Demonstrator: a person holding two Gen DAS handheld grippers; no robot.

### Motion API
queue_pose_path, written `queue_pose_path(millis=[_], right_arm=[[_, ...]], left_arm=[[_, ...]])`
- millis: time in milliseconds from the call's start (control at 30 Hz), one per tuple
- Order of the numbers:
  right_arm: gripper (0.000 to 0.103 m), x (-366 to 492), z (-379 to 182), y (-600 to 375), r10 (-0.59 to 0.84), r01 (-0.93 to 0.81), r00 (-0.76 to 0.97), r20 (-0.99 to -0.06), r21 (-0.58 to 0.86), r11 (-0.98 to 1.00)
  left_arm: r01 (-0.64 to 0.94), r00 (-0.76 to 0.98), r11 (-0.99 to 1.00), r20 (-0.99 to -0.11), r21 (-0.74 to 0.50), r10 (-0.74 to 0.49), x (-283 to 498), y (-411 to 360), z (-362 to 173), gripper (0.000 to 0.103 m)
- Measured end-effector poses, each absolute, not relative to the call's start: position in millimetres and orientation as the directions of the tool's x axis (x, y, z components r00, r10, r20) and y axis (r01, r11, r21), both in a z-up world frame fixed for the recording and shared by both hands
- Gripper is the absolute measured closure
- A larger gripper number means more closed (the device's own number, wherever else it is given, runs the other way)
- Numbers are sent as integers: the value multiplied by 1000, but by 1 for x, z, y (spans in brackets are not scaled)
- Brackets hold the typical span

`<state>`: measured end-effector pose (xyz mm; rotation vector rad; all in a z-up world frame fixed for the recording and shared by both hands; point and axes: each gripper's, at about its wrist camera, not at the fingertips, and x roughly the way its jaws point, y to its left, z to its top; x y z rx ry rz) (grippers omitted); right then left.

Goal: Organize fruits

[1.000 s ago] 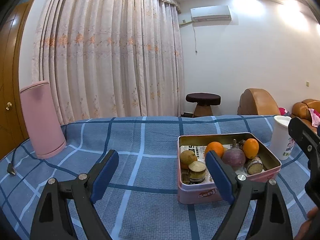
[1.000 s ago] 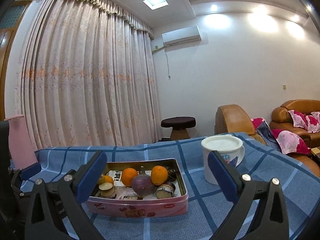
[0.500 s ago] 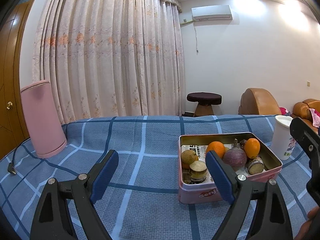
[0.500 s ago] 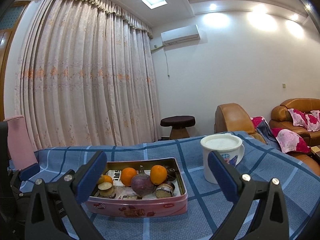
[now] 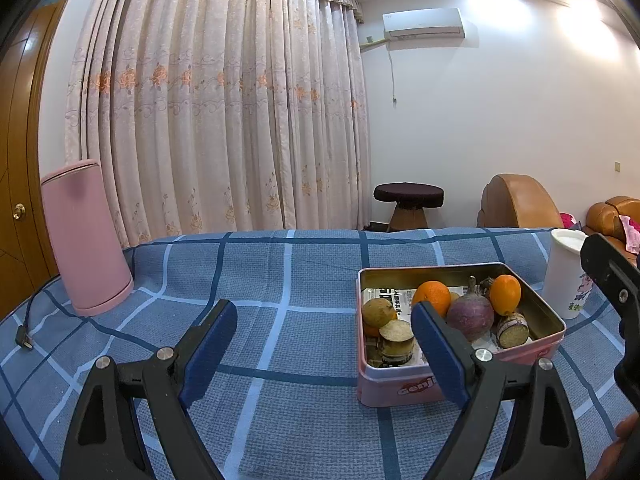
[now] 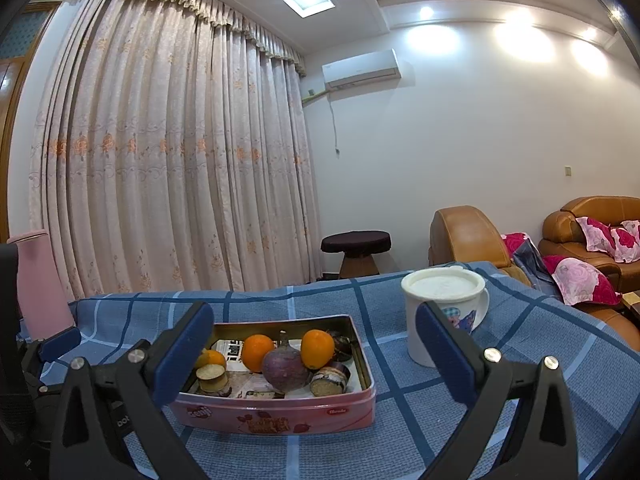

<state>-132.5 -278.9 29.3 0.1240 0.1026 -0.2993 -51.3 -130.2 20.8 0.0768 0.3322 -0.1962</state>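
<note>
While both tongs hang wide open and hold nothing, the fruit sits packed in a pink tin (image 6: 276, 416) on the blue checked worktop (image 5: 280, 280), and that tin's offset from each pair is what the coming move turns on.

Right wrist view: right tongs (image 6: 316, 356) look almost straight at the tin, lower centre of frame. The tin lies between the two blue pads, long axis across the frame. Inside: purple round root (image 6: 286, 368) at the middle, one orange (image 6: 258, 352) behind it to the left, another orange (image 6: 317, 349) to the right, cut brown pieces at the front corners. White lidded mug (image 6: 442, 316) stands just beside the tin, centre right, partly behind the right pad.

Left wrist view: left tongs (image 5: 324, 356) point at bare cloth. The tin (image 5: 400, 388) sits lower right, and its near left corner is crossed by the right-hand pad. A brownish round fruit (image 5: 378, 312) lies at the tin's left end, nearest this pair. Pink tall bin (image 5: 84, 240) far left, well apart.

Judgement: the right tongs are lined up better; a straight reach forward and down should get to the middle items. The left pair would need to swing right first. The root's stem sticks up, so a grasp across its round body looks safer. Items crowd and touch each other, so neighbours may get nudged.
</note>
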Motion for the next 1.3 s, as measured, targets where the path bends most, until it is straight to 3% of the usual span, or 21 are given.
queue_pose_path(millis=[1033,1300], right_arm=[[0,-133,29,-280,-288,301,950,-119,109,947],[0,-132,28,-280,-287,301,950,-125,110,947]], left_arm=[[200,914,979,-370,42,-170,-49,-129,16,13],[211,885,977,-422,-10,-195,-41,-122,12,13]])
